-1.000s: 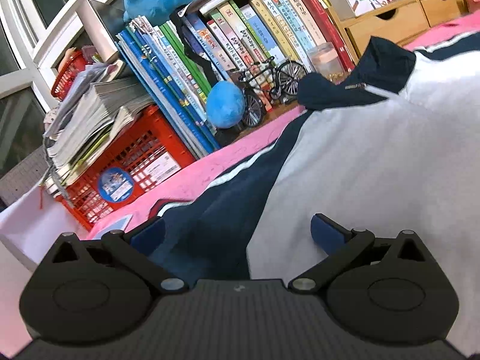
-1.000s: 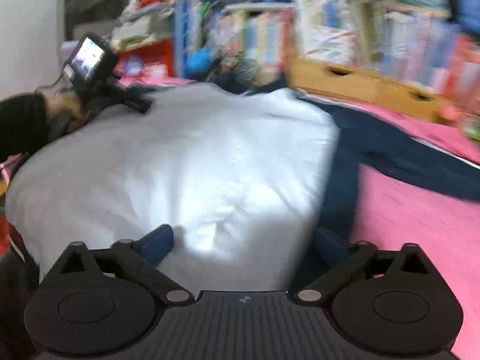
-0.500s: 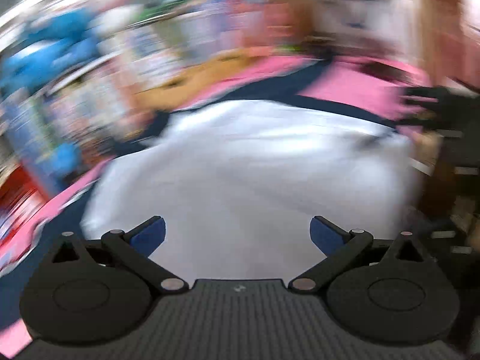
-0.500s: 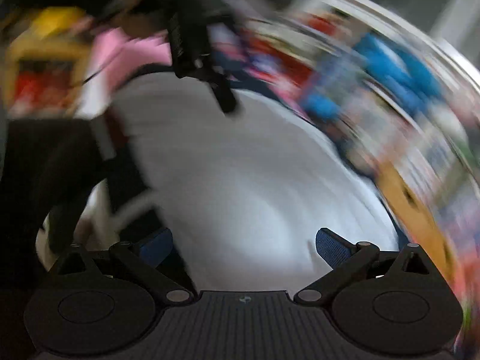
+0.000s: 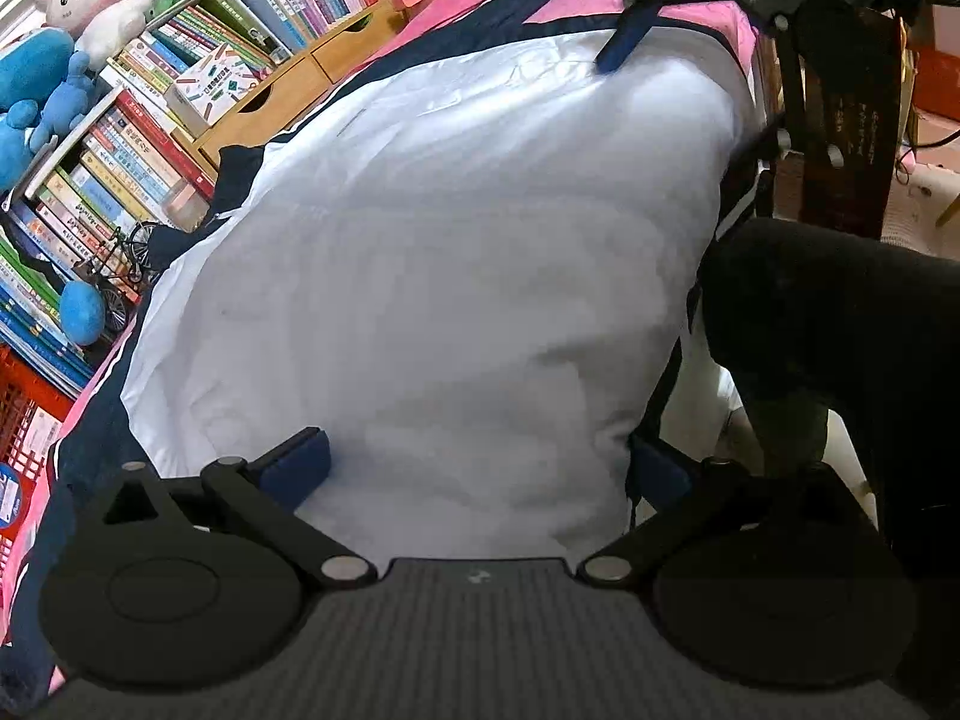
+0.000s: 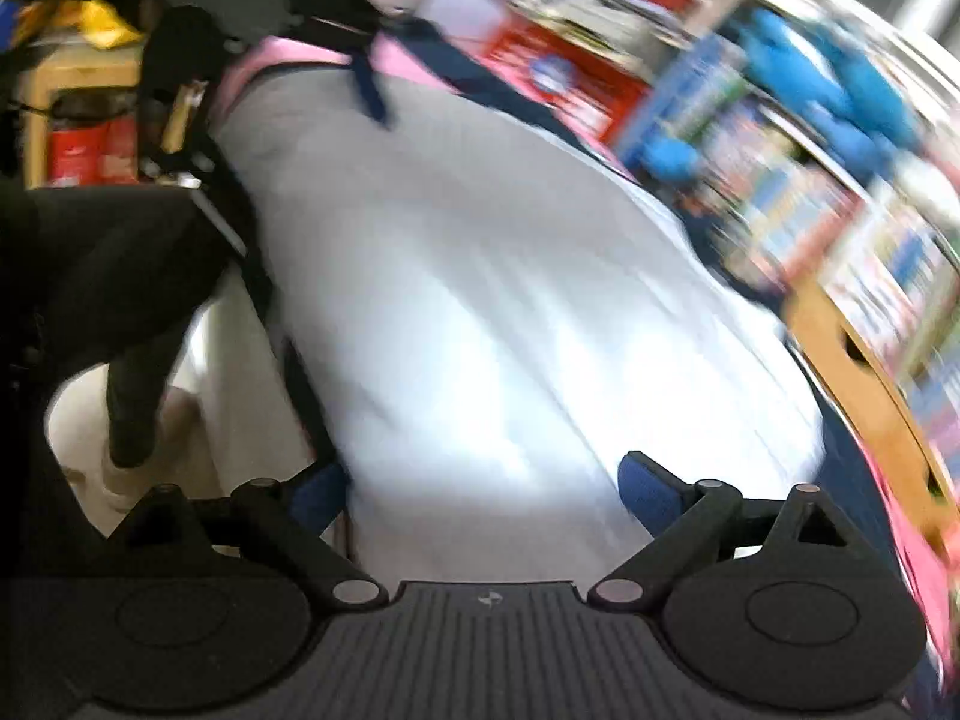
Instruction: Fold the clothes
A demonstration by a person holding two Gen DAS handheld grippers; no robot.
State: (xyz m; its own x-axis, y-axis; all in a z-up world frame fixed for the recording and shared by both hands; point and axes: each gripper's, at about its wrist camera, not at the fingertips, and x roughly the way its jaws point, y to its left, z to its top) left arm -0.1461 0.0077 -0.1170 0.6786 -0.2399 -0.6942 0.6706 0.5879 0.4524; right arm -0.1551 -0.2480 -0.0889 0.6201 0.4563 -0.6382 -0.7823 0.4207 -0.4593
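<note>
White jacket with navy sleeves (image 5: 432, 264) lies spread flat on the pink table cover (image 5: 576, 0), filling centre frame. Left gripper (image 5: 480, 462) poised over its near hem, jaws wide, nothing between the pads. Right gripper (image 6: 486, 486) likewise over the opposite end, jaws wide and empty; view blurred. Bookshelf (image 5: 120, 138) at 10 o'clock in the left view. Person's dark trouser leg (image 5: 840, 312) at 3 o'clock.

White, navy-trimmed jacket (image 5: 432, 252) on pink cloth (image 5: 600, 0)
</note>
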